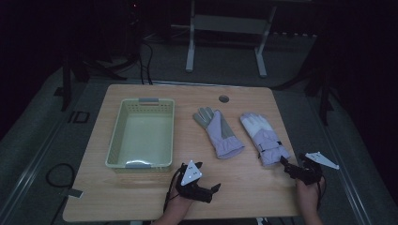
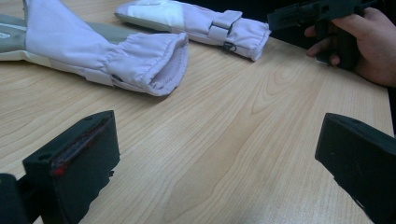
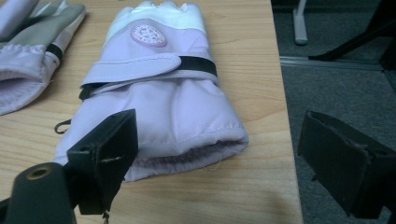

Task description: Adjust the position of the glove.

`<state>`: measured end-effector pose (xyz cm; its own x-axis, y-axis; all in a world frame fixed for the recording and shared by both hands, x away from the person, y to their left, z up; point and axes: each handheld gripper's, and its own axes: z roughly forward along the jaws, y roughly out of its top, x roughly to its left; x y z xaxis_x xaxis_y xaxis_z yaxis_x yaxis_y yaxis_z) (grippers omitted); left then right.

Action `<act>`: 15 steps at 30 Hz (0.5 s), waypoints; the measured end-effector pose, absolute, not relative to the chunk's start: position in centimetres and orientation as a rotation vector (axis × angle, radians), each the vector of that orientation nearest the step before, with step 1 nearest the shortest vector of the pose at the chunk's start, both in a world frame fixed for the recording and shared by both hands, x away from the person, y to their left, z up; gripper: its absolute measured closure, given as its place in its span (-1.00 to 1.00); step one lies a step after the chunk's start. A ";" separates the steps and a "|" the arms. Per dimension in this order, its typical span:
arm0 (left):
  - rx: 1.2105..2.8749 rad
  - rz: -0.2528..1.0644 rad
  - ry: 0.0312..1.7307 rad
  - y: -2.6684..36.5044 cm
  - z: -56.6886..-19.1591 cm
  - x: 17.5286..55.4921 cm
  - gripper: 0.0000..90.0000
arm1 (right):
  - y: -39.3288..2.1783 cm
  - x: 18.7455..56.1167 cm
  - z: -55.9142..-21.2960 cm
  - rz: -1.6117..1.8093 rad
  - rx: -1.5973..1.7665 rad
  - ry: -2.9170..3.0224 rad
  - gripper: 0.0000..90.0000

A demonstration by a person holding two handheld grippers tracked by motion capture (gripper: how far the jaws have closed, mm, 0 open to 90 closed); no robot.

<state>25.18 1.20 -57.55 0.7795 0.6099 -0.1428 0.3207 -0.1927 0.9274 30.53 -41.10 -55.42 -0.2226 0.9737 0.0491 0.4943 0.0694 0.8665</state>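
High view, right gripper [image 1: 287, 165]: jaws apart, empty, tips at the cuff of the right glove [image 1: 264, 137], which lies straight ahead of it.
High view, left gripper [image 1: 213, 188]: jaws apart, empty, resting low; the left glove [image 1: 217, 131] lies ahead of it, the basket [image 1: 113, 149] just off to its left.
Left gripper view: the left glove's open cuff [image 2: 164, 65] sits ahead of the left-hand jaw, apart from it, bare table [image 2: 224, 154] between.
Right gripper view: the right glove's cuff [image 3: 187, 140] lies between the spread jaws, nearer the left one.
Doing it well: probably slide forward, centre the cuff, pinch both layers.
In the way: the table edge [image 3: 280, 116] close by; strap and small hook [image 3: 60, 126] could snag.
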 end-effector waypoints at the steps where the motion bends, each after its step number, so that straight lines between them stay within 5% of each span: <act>1: 1.795 0.307 0.722 1.2 -57.5 25.2 -1.00 | -41.1 30.5 -55.4 1.078 1.460 1.779 -0.73; 15: 1.803 0.319 0.712 1.1 -57.5 25.1 -1.00 | -40.9 30.7 -53.4 1.107 1.407 1.884 -0.75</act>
<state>25.07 1.07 -57.53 0.7816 0.6103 -0.1286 0.3107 -0.2022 0.9288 30.71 -40.86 -53.39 -0.3121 0.9485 0.0537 0.5082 0.1189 0.8530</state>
